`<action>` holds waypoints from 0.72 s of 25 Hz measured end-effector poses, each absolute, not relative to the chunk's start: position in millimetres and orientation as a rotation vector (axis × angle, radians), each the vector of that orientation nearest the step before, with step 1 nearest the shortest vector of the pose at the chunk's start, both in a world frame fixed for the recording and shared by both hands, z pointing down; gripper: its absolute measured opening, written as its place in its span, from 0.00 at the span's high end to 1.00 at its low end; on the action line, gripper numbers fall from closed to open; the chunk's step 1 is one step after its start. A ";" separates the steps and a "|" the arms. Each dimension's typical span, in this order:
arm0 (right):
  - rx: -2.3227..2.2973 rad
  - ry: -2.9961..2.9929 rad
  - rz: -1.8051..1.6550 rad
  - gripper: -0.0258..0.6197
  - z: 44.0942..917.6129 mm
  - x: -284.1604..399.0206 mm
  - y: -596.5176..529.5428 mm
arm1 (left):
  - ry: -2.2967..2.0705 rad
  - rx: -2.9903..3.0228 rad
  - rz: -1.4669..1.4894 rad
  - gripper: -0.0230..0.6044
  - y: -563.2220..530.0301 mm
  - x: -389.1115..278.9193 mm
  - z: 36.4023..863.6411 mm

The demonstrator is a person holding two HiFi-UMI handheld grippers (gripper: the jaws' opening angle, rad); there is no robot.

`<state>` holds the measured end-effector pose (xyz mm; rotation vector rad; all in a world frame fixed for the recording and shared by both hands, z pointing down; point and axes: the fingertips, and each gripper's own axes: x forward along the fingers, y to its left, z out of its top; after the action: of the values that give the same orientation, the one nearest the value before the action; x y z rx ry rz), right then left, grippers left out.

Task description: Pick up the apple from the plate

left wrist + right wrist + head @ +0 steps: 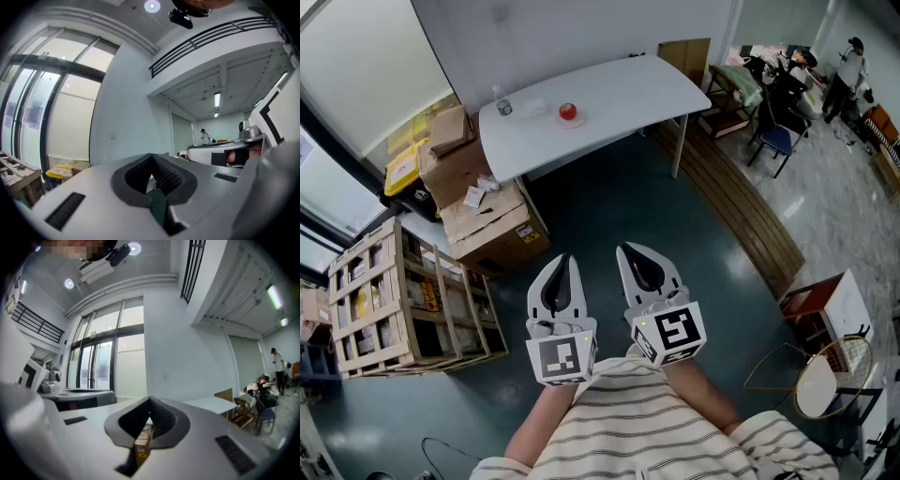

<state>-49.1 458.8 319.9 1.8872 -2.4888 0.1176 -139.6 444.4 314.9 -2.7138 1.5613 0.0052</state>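
The apple (568, 112) sits on what looks like a small pale plate (573, 122), though at this range the plate is hard to separate from the tabletop. Both lie toward the left half of the white table (628, 84), with a small clear bottle (503, 105) near them at the table's left end. Stacked cardboard boxes (492, 230) crowd the floor just beside that end, so the open dark floor in front is likely the easier way in.

The left gripper (565, 262) and right gripper (630, 253) hang side by side close to the person's striped shirt, well apart from the table. Each points level, with its jaws closed together on nothing. This reads as a carrying posture, with the reach for the apple not yet begun.
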 end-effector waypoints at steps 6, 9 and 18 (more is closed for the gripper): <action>1.881 -2.498 0.114 0.94 321.3 -41.0 452.6 | 1.568 -2.718 -0.002 0.96 438.6 -131.1 313.5; 1.869 -2.515 0.105 0.94 320.2 -34.3 452.6 | 1.582 -2.705 -0.001 0.96 438.4 -124.6 314.1; 1.833 -2.545 0.096 0.94 328.6 -0.5 459.4 | 1.637 -2.663 -0.009 0.96 452.2 -94.2 322.4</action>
<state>-0.5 459.4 328.6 1.8332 -2.5454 0.0964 -94.2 452.2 322.4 -2.6635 1.6369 -0.0090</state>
